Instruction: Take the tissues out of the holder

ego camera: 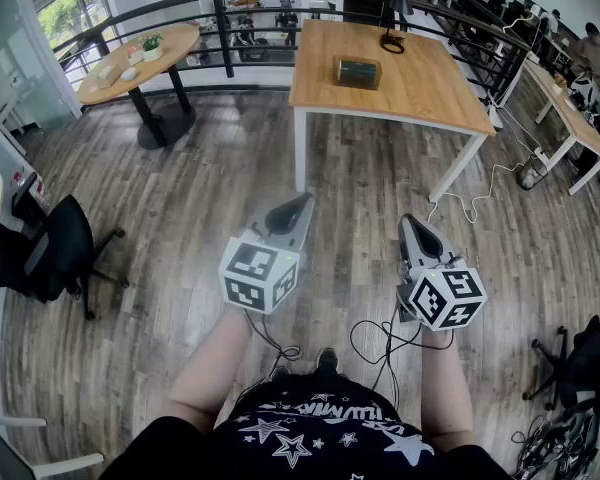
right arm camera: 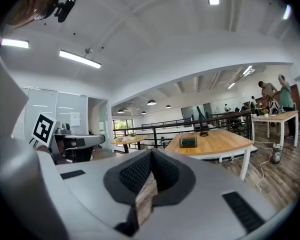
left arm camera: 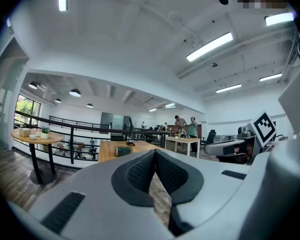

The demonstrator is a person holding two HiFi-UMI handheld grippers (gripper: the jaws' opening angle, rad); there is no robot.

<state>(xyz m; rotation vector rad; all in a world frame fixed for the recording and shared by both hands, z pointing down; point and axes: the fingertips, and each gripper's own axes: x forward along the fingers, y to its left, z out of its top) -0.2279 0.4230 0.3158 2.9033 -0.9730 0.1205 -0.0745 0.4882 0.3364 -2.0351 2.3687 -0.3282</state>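
A black office chair stands at the far left by the wall. Beyond it a round table on one dark foot sits close to the railing, which closes off the far side of the room. Between the chair, the round table and the person lies a wide stretch of bare wooden floor.

The left gripper is held out low in front of the body, close to level and tipped slightly down. Its marker cube faces the person and the forearm is behind it. Its jaws meet at the tips and hold nothing; only floor shows through the slit under the pads.

Ahead stands the wooden table on white legs. Its near edge is well apart from both grippers, with open floor between. The tissue holder, a dark green box, sits on the tabletop toward the left side, in from the edge and far from either gripper.

The right gripper is held beside the left one at about the same height, with a gap between them and the same slight downward tilt. Its jaws are closed and empty.

A white cable trails over the floor by the table's right leg. Further right, a second desk and a black chair at the lower right narrow the free floor.
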